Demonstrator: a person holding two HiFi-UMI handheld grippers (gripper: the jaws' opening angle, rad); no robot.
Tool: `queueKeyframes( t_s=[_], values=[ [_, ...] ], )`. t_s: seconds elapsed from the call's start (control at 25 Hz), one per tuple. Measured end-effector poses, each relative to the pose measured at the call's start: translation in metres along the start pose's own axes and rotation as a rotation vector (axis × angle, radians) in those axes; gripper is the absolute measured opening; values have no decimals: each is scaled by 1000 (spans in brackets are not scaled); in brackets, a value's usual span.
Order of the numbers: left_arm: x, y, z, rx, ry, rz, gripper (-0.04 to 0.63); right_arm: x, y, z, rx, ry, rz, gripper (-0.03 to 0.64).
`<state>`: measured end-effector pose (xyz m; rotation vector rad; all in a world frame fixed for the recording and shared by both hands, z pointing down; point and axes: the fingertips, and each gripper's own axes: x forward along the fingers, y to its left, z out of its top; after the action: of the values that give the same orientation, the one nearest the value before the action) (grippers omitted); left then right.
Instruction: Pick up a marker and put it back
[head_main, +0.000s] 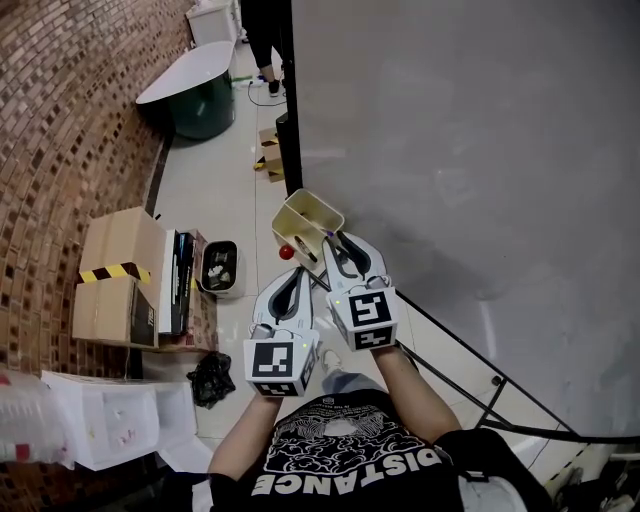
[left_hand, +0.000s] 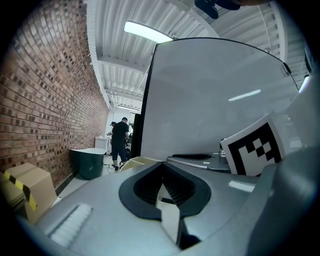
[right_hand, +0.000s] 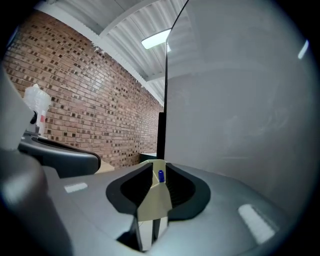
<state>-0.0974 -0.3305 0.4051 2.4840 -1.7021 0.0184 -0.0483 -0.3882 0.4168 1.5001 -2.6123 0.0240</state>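
A beige tray (head_main: 305, 222) hangs on the whiteboard's lower left edge. The right gripper (head_main: 335, 239) has its tips at the tray's near rim. In the right gripper view its jaws stand a narrow way apart, closed round the top of a blue marker (right_hand: 160, 175). The marker's body is hidden behind the tray wall (right_hand: 155, 200). The same blue top shows at the tips in the head view (head_main: 329, 235). The left gripper (head_main: 292, 272) hangs lower and to the left, short of the tray, and is shut on nothing (left_hand: 162, 167).
The big grey whiteboard (head_main: 470, 150) fills the right side, its black stand rail (head_main: 460, 350) running along the floor. A red round thing (head_main: 287, 252) sits just below the tray. Cardboard boxes (head_main: 120, 280) and a small bin (head_main: 219, 268) line the brick wall at left. A person (left_hand: 120, 142) stands far down the aisle.
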Motion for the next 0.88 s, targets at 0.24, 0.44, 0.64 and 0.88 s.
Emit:
queueKeyframes(
  t_s=[0.24,0.44,0.64,0.88],
  values=[
    [10,4,-6,-5,9,7,6,15,-6,-9,1,22,15,63],
    [12,10,-8,-8,14,18,6,22,-6,-14,-28,34,-1,55],
    [9,11,-8,-15,23,22,6,20,-8,-12,-43,31,-18,34],
    [5,14,-10,-11,18,26,6,20,-7,-12,-53,21,-26,34]
  ],
)
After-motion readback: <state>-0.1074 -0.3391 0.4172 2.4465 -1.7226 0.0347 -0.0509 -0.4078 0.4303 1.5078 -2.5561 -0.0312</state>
